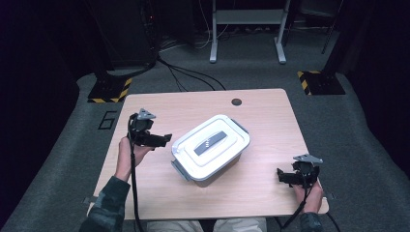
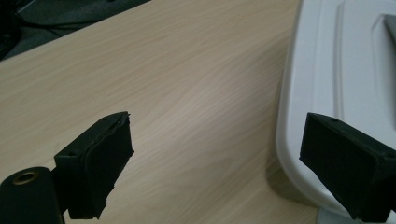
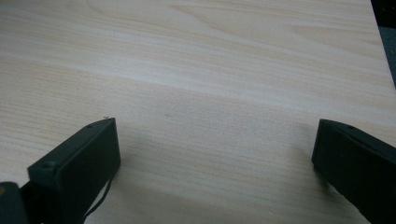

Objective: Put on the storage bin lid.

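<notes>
A white lidded box [image 1: 211, 146] with a grey handle on top and grey side clips lies at an angle in the middle of the wooden table [image 1: 203, 102]. My left gripper [image 1: 163, 140] hovers just left of the box, pointing at it, jaws open with nothing between them. In the left gripper view the box's white lid [image 2: 345, 65] rises at the right, partly behind the right-hand jaw, and my left gripper [image 2: 217, 161] stands wide over bare wood. My right gripper [image 1: 283, 176] rests near the table's front right corner, open and empty; its jaws stand wide apart [image 3: 215, 158] above the wood.
A round cable hole [image 1: 236, 102] sits near the table's far edge. Beyond the table are a grey carpet, cables, a white desk frame [image 1: 246, 29] and two stands with yellow-black striped feet [image 1: 110, 90]. Cables trail from both grippers toward the front edge.
</notes>
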A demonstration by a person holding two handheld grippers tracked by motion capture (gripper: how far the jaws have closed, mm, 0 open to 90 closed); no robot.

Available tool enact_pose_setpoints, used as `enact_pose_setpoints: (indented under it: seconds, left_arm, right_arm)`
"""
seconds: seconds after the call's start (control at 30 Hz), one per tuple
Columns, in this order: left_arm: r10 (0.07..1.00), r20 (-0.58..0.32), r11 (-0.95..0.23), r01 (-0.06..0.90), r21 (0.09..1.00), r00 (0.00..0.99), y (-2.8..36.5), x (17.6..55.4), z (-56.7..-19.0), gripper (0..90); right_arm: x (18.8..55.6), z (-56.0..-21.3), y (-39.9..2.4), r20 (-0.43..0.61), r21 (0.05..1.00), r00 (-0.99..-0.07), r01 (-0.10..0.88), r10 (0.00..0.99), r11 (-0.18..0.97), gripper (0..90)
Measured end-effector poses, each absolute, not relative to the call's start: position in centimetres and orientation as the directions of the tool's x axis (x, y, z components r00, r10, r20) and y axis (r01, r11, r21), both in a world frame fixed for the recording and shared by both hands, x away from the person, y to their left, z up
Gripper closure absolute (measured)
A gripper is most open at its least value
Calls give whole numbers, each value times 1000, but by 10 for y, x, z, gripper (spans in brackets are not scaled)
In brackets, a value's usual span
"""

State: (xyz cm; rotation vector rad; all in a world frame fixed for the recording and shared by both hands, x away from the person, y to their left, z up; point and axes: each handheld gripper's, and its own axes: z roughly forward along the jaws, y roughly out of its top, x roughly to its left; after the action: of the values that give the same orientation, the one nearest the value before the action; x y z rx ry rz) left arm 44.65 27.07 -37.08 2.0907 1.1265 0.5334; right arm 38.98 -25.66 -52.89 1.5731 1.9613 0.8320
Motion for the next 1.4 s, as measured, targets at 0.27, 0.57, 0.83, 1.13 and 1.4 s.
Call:
enact_pose_setpoints:
  seconds: [0.27, 0.57, 0.83, 1.13, 1.4]
  left_arm:
    - [879, -10, -333, 629, 703, 477, 304, 441, -403, 75]
    - [910, -60, -271, 701, 659, 409, 332, 432, -454, 56]
    - [926, -85, -237, 739, 630, 369, 345, 426, -487, 44]
    - [943, -83, -203, 756, 623, 322, 356, 418, -511, 44]
    - [958, -38, -187, 724, 663, 283, 365, 408, -523, 33]
  right_arm:
    - [390, -529, -257, -2, 720, -219, 677, 976, 153, 2]
    - [390, -529, -257, -2, 720, -220, 677, 976, 154, 2]
    - [390, -529, -257, -2, 719, -220, 677, 975, 154, 2]
    - [390, -529, -257, -2, 720, -221, 677, 975, 155, 2]
    - [390, -529, -257, -2, 720, -221, 677, 975, 155, 2]
